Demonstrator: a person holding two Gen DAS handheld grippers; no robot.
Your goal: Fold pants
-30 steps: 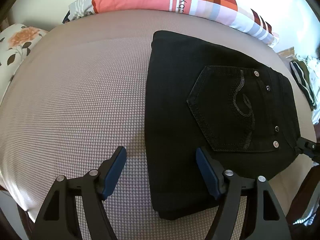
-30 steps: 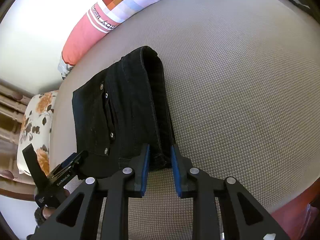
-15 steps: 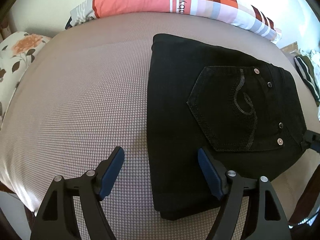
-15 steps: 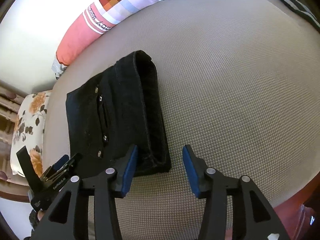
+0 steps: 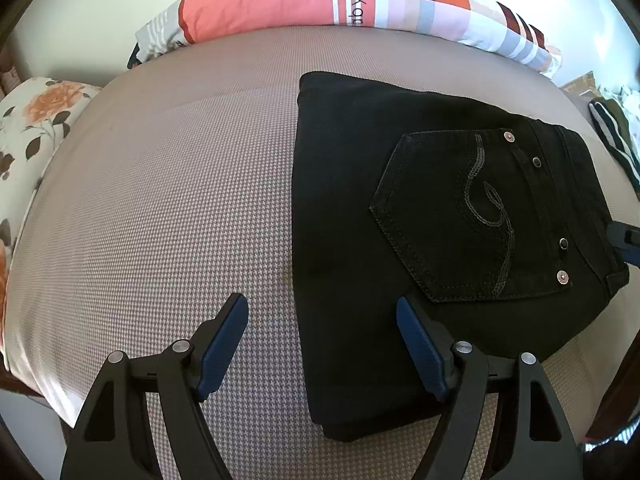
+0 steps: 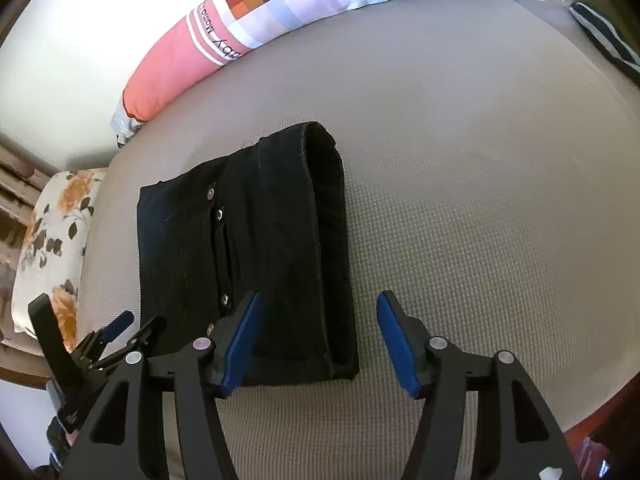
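Observation:
Black folded pants (image 5: 440, 220) lie flat on the bed, back pocket with its curled stitching facing up. My left gripper (image 5: 320, 308) hovers open over their near left edge, not touching them. In the right wrist view the same pants (image 6: 248, 240) show their thick folded waistband end. My right gripper (image 6: 319, 298) has that near corner between its jaws, which are opening; the blue pads (image 6: 240, 340) stand clear of the cloth. The left gripper (image 6: 112, 332) shows at lower left there.
The bed cover (image 5: 160, 200) is taupe with a fine check. A long pink and checked pillow (image 5: 320, 0) lies along the far wall. A floral pillow (image 5: 36, 120) sits at the left. Striped clothing (image 5: 612, 140) lies at the right edge.
My right gripper has let go of the pants' waistband edge and spread its jaws, drawing back a little. The lifted edge has settled flat. The left gripper has barely moved.

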